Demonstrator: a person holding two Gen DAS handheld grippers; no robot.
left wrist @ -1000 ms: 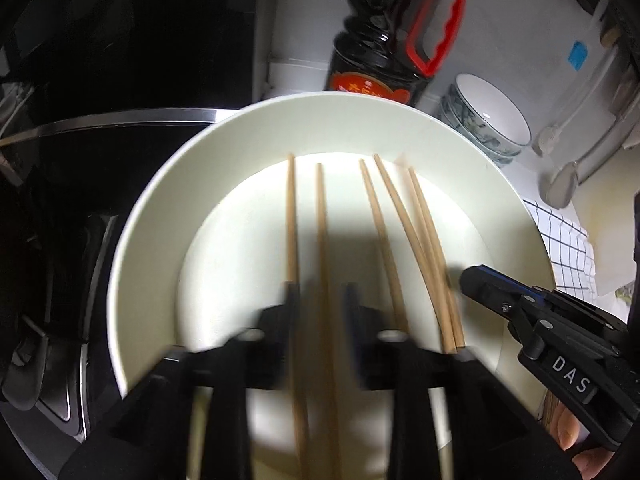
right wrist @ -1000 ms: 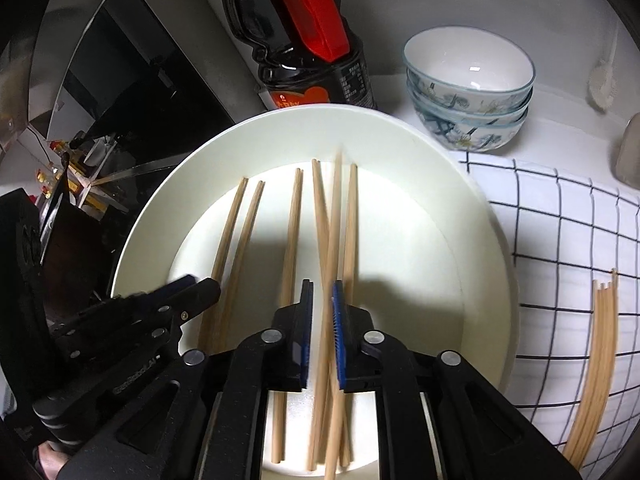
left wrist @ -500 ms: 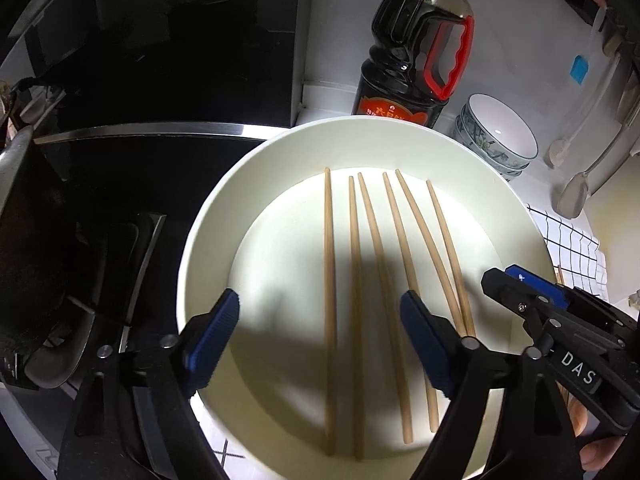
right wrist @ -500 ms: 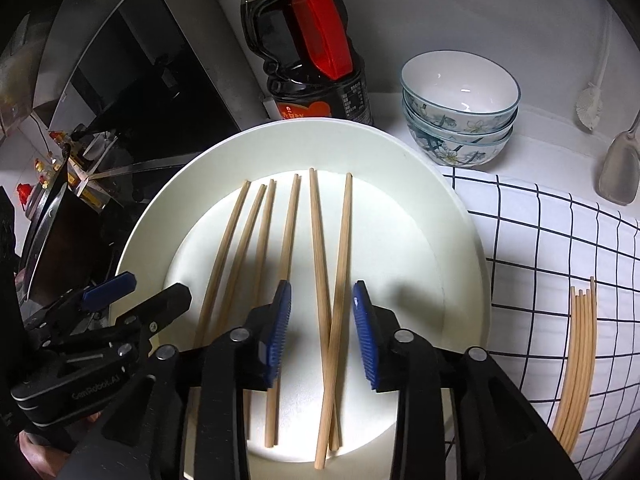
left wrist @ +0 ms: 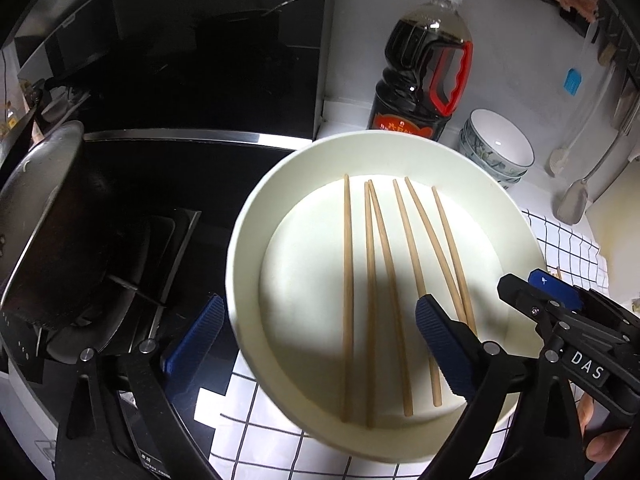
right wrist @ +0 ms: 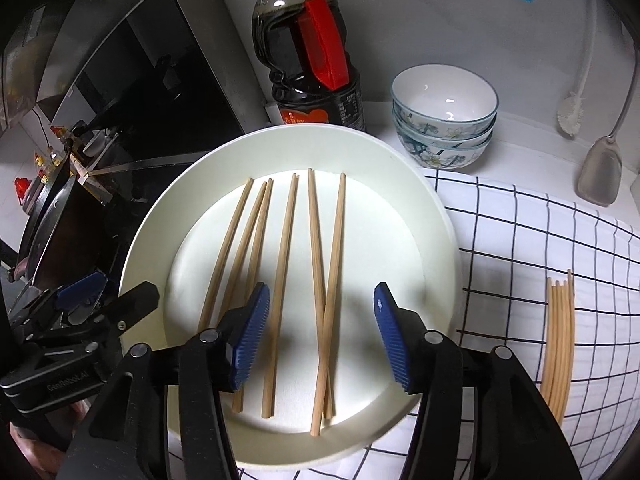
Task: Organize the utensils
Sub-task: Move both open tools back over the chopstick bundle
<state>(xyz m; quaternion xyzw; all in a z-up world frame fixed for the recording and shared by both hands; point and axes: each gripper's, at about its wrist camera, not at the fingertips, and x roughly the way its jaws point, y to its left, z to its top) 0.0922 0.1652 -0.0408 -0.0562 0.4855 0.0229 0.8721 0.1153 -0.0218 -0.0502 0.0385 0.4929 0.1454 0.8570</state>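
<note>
Right wrist view: my right claw and left claw are opening, both released, gripping nothing, above six chopsticks lying on the plate

Soy sauce bottle beside stacked bowls, checked cloth

"DAS" on the right gripper; "GenRobot.AI" on the left gripper

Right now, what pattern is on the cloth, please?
White cloth with a black grid; right wrist view.
</note>
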